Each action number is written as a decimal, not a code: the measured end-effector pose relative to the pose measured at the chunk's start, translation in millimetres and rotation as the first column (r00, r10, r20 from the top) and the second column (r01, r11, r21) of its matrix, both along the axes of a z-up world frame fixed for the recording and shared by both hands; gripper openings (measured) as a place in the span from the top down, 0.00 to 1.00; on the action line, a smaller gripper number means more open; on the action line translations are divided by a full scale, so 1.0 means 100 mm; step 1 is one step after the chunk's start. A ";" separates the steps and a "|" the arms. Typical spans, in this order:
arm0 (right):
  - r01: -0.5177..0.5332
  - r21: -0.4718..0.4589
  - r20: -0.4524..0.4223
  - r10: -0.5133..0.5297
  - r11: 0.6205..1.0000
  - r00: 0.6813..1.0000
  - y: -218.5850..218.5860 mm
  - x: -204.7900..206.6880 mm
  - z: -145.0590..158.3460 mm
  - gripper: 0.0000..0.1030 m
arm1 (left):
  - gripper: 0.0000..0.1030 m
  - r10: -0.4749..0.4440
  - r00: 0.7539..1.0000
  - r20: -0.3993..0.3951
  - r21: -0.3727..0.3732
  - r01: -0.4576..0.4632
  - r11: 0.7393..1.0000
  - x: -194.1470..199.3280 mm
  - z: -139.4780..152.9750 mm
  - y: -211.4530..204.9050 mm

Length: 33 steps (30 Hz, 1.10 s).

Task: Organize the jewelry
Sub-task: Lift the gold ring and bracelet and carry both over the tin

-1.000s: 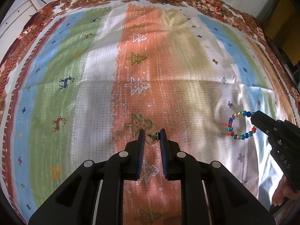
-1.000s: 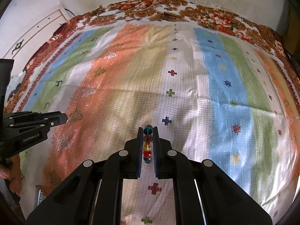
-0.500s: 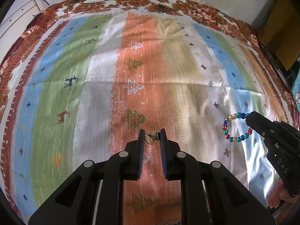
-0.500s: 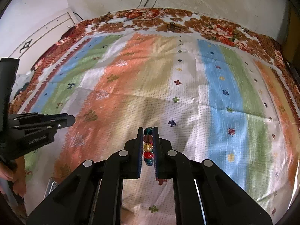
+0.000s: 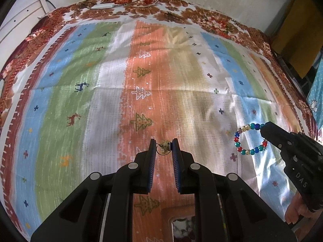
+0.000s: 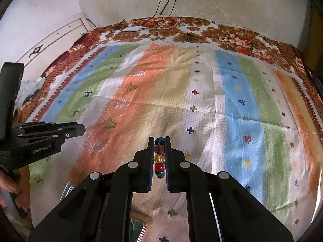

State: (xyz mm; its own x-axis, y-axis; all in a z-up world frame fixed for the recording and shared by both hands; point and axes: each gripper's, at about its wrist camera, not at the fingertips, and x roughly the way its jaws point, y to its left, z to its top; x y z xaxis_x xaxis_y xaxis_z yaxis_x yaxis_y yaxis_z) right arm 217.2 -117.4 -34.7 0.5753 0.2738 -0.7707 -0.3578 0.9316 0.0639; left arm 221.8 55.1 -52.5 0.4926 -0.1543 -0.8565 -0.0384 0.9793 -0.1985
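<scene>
Between our left gripper (image 5: 163,148) jaws hangs a pinched gold earring (image 5: 164,148); at 3 o'clock, our right gripper (image 6: 159,157) clamps the bead bracelet (image 5: 245,140) edge-on.

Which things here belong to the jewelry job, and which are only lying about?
Belong to the job:
- beaded bracelet, held in the right gripper
- small gold earring, held in the left gripper

Only lying about:
- striped bedspread
- cables on the wall
- white cable at the far edge
</scene>
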 end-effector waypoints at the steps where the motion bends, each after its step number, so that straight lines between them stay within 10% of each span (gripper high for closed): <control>1: 0.000 0.004 0.004 0.000 1.000 1.000 -0.01 -0.02 0.02 0.90 | 0.85 -0.001 1.000 0.002 -0.002 0.001 1.000 -0.02 0.01 0.00; 33: -0.096 0.057 0.100 0.090 0.994 0.991 -0.03 -0.79 0.34 0.90 | 0.85 -0.089 0.990 0.110 -0.023 0.092 0.995 -0.86 0.25 -0.27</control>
State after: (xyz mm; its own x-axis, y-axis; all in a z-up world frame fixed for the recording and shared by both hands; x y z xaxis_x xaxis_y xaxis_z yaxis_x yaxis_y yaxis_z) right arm 138.7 -120.0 -0.3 0.6160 0.3752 -0.6926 -0.4502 0.8892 0.0813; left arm 135.9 28.3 -27.3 0.5651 -0.2256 -0.7936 0.0737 0.9718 -0.2238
